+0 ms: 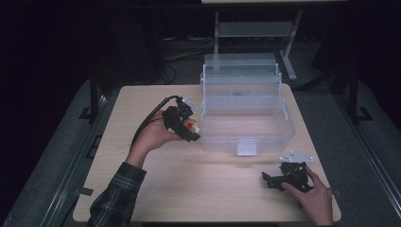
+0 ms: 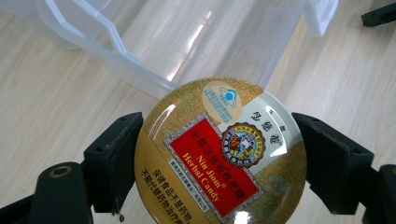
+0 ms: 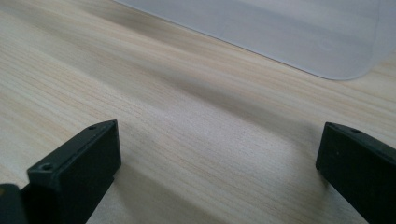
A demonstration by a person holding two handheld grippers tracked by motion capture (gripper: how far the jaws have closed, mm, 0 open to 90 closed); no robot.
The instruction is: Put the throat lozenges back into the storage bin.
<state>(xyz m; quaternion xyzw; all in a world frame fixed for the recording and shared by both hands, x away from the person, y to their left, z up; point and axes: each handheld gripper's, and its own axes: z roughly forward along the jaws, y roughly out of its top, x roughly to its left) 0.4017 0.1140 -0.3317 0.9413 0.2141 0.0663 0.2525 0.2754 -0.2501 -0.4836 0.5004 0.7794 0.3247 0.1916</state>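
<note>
Near right: right gripper [image 1: 272, 179] low over the table [image 1: 198, 184], jaws wide apart, nothing between. Farther left: left gripper [image 1: 188, 126] raised, jaws clamped on a round candy tin [image 2: 219, 154], just left of the clear box [image 1: 248, 120].

Light wooden table [image 1: 189, 179]; metal shelf frame [image 1: 255, 29] and dark floor cables [image 1: 182, 52] behind it.

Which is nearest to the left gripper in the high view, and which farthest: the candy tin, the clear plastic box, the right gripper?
1. Candy tin: held between the left gripper's fingers.
2. Clear plastic box: just to its right, mid-table.
3. Right gripper: far right, near the table's front edge.
</note>
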